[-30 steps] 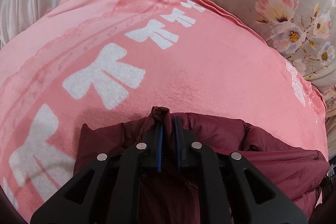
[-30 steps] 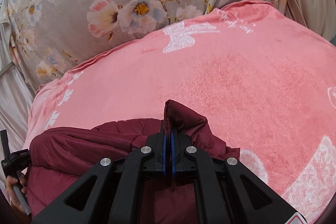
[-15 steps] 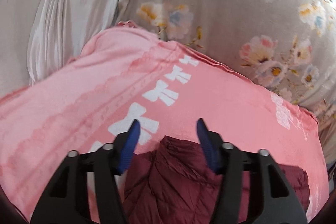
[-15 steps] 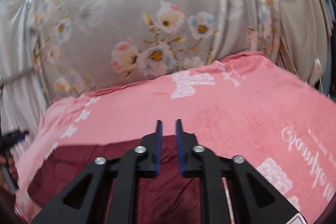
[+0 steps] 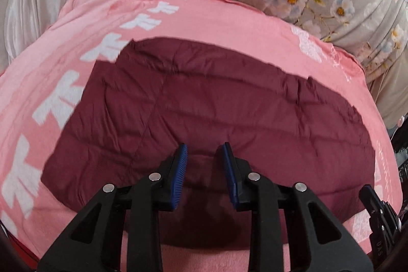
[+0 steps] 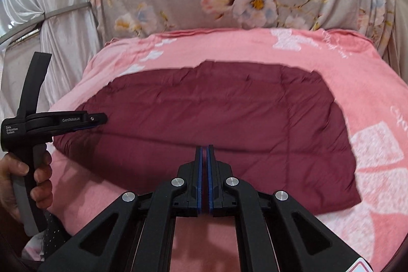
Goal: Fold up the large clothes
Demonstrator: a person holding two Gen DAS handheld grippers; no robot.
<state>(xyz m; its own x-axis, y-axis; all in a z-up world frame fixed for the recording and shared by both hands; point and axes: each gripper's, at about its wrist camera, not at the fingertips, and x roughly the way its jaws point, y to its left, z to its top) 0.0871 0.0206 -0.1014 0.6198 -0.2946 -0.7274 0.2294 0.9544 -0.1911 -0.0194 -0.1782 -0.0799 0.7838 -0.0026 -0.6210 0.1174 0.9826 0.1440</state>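
A maroon quilted jacket (image 6: 216,124) lies flat on a pink blanket (image 6: 369,98). The left gripper (image 5: 204,152) hovers above it, jaws apart and closing on nothing; the right gripper (image 6: 204,152) is pressed together, empty. A careless pinch could catch the blanket or drag the slippery padding crooked. Sleeves and collar are hidden.

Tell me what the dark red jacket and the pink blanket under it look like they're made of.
Jacket: probably thin nylon or polyester with padding, since it is quilted in stitched panels and has a slight sheen.
Blanket: likely soft fleece or plush, with a matte, fuzzy nap and white printed bows. Neither fibre can be confirmed by look.
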